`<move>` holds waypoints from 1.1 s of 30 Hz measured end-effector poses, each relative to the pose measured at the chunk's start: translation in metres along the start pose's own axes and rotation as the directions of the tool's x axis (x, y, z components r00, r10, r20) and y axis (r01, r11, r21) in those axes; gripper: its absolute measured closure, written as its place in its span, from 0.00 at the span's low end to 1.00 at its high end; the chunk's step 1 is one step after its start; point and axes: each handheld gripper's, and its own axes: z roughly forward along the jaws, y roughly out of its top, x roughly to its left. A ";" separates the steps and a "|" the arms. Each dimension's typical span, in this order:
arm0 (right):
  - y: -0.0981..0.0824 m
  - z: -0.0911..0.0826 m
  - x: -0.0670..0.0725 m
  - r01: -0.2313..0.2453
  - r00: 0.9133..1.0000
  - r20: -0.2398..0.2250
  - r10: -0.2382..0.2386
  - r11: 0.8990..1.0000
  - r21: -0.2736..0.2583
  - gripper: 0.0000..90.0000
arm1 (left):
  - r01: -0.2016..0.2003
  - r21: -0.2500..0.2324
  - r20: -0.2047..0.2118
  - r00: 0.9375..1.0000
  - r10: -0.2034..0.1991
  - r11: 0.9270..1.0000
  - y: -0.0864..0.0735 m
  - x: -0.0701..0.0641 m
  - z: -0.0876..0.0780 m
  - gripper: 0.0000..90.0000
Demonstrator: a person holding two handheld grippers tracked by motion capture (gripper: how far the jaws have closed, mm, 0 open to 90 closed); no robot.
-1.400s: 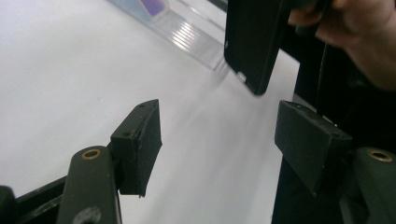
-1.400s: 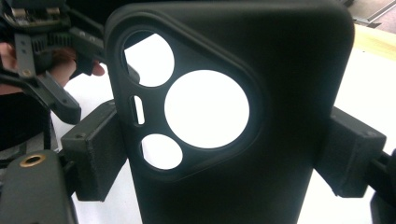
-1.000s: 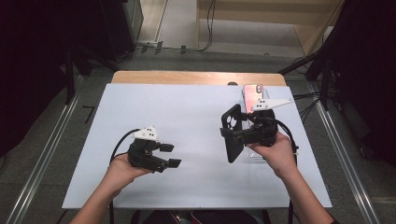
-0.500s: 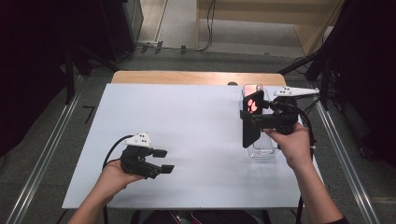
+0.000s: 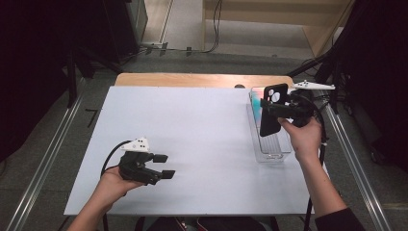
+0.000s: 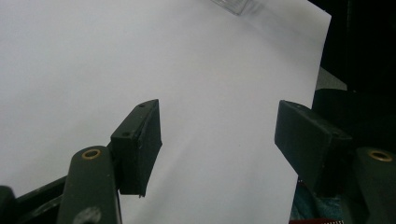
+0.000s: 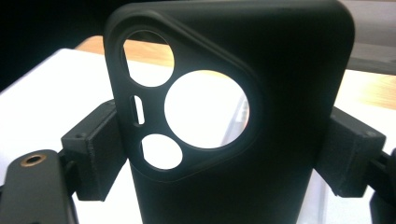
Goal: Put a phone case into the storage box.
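- The right gripper (image 5: 272,109), clamping a black phone case (image 5: 272,109), has risen above the clear bin (image 5: 274,150).
- Left gripper (image 5: 162,166) gapes empty over the white table (image 5: 192,134); grey floor (image 5: 57,144) around.

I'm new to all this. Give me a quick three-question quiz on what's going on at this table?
1. True or false: the left claw is holding something.
2. What does the right claw grip? A) a black phone case B) a cup C) a pen
3. What clear thing sits under the phone case in the high view?

Key: 1. False, it is open over the bare white table. 2. A. 3. A clear plastic bin.
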 end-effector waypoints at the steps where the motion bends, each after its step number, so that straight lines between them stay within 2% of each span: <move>1: -0.001 0.003 -0.002 -0.006 1.000 0.016 0.006 1.000 -0.006 0.14 | 0.001 -0.001 0.001 1.000 -0.001 1.000 0.000 0.000 0.000 0.36; 2: -0.002 0.006 -0.004 -0.016 0.999 0.035 0.016 1.000 -0.010 0.14 | 0.003 -0.002 0.001 1.000 -0.003 1.000 0.000 0.000 0.000 0.36; 10: -0.007 0.032 -0.023 -0.079 0.992 0.100 0.080 0.997 -0.014 0.14 | 0.005 -0.005 0.001 1.000 -0.005 1.000 0.000 0.001 -0.002 0.36; 16: -0.012 0.049 -0.022 -0.066 0.986 0.154 0.069 0.998 -0.024 0.14 | 0.002 -0.007 0.001 1.000 -0.002 1.000 0.001 0.001 -0.002 0.36; 22: -0.016 0.069 -0.025 -0.097 0.981 0.167 0.099 0.995 -0.023 0.14 | 0.003 -0.014 0.004 1.000 -0.003 1.000 0.001 0.000 -0.003 0.36; 26: -0.019 0.082 -0.031 -0.111 0.973 0.201 0.110 0.994 -0.003 0.14 | -0.003 -0.015 0.011 1.000 0.003 1.000 0.001 0.000 -0.003 0.36; 29: -0.021 0.090 -0.035 -0.131 0.970 0.209 0.126 0.991 0.009 0.14 | -0.003 -0.015 0.011 1.000 0.003 1.000 0.000 0.000 -0.004 0.36; 33: -0.021 0.097 -0.038 -0.139 0.966 0.220 0.136 0.990 -0.001 0.15 | 0.000 -0.018 0.008 1.000 0.000 1.000 0.000 0.000 -0.004 0.36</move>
